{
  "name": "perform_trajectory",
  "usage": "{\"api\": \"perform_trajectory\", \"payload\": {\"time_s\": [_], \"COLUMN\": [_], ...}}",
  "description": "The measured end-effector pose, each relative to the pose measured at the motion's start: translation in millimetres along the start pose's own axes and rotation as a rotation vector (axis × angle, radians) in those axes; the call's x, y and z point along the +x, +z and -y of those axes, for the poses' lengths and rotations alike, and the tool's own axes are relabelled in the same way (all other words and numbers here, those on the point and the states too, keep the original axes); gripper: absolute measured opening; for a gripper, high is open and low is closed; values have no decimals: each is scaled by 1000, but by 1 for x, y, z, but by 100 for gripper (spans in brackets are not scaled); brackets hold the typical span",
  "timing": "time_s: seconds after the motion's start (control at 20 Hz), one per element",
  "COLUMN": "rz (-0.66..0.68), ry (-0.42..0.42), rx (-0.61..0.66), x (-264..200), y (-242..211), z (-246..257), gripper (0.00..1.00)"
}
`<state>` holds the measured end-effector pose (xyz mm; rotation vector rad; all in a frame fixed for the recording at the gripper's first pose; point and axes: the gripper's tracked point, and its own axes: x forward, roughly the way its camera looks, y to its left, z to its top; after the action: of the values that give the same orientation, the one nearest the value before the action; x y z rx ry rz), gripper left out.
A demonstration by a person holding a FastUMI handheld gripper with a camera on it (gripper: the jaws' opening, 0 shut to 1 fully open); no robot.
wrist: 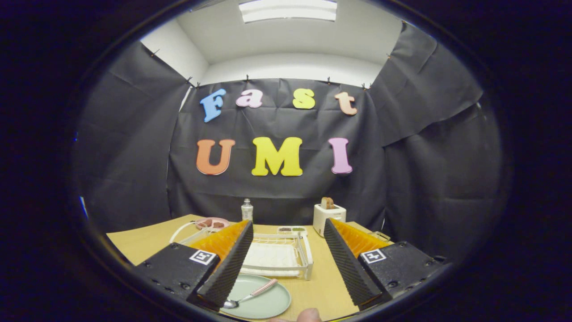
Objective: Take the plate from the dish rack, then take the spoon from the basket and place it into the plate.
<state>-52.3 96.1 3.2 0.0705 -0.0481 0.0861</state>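
Booth walled in black cloth, wooden table (147, 246) under a ceiling light. Gripper (286, 264) fingers spread wide, nothing between them, hovering above the table. Plate (263, 304) sits flat on the table just ahead of the fingers at about 7 o'clock, partly tucked under the left finger. Spoon (250, 296) already lies across the plate, bowl toward 8 o'clock, handle toward 2 o'clock. Dish rack (286, 257) stands just beyond the plate at 12 o'clock, white and apparently without dishes. Basket (196, 230) at 10 o'clock behind the left finger. Toaster (329, 217) at 1 o'clock, bottle (247, 210) at 11 o'clock by the wall. Judgement: both steps look done, release complete. Next move just needs a clean retreat, no knock on the plate.
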Motion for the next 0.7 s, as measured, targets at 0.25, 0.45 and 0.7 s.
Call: {"api": "perform_trajectory", "payload": {"time_s": [0.25, 0.45, 0.7], "rz": [1, -8, -12], "ry": [-24, -29, -25], "rx": [13, 8, 9], "x": [-4, -2, 1], "y": [1, -3, -6], "z": [10, 9, 5], "gripper": [100, 100, 100]}}
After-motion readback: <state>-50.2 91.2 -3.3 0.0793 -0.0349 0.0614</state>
